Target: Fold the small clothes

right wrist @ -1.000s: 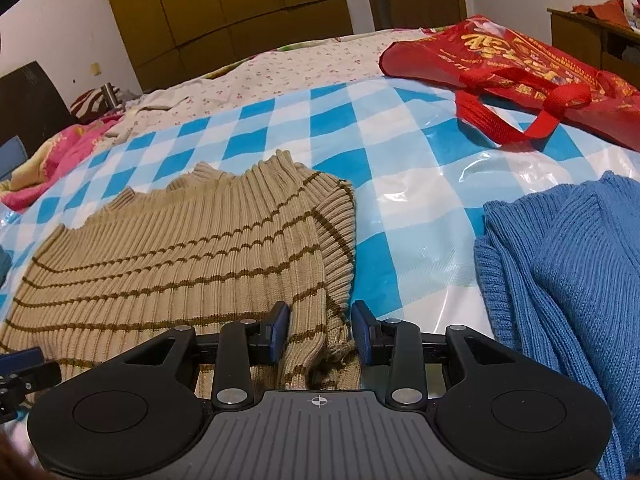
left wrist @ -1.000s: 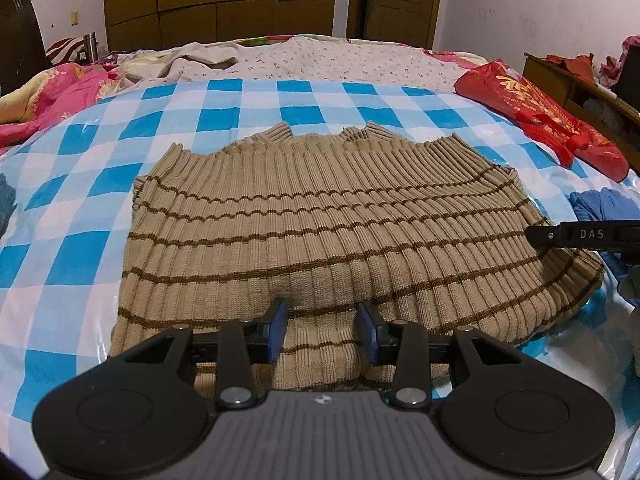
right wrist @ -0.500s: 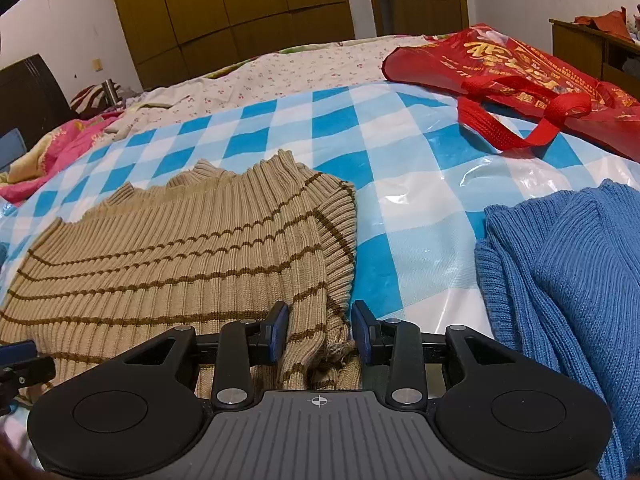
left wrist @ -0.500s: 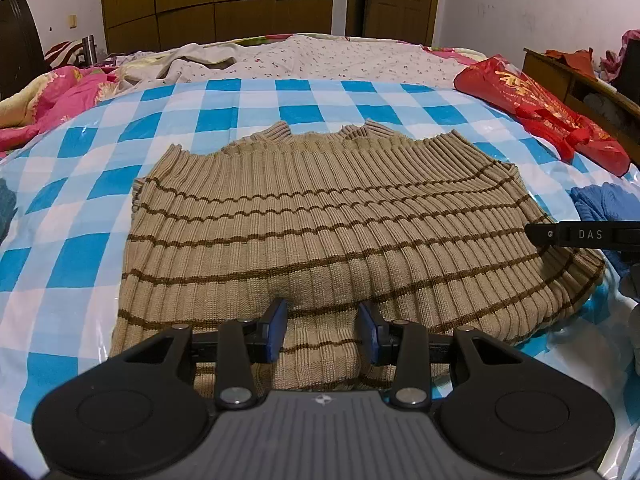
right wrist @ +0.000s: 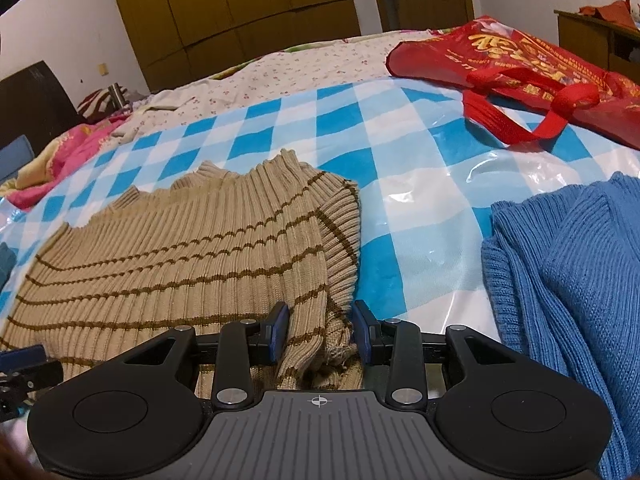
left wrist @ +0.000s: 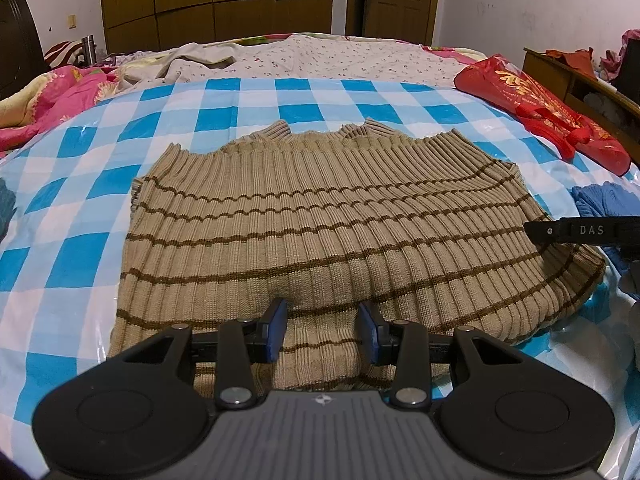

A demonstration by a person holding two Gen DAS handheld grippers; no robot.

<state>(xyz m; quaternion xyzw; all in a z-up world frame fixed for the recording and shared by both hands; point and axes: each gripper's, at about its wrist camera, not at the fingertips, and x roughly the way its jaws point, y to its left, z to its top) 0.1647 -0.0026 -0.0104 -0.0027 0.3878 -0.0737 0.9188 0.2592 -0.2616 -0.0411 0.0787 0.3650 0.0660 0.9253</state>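
Tan ribbed sweater [left wrist: 320, 240] lies flat mid-bed on checkered sheet [left wrist: 340, 108]. Left gripper [left wrist: 323, 330] and right gripper [right wrist: 320, 330] fingers spread around near hem bunches, not pinching; closing may grab only the top layer, skewing the fold.

tan striped sweater [left wrist: 320, 232]: 1 | blue knit sweater [right wrist: 568, 264]: 1 | red bag [right wrist: 520, 64]: 1 | checkered sheet [left wrist: 72, 208]: 1

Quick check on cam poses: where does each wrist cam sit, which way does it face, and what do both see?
Left wrist: on the left tool, low at the tan sweater near hem, facing the wardrobe; own open fingers show, right tool at right.
Right wrist: on the right tool, at the sweater's right corner, blue knit alongside; own open fingers straddle bunched fabric.
Shared: sweater, checkered sheet, red bag.
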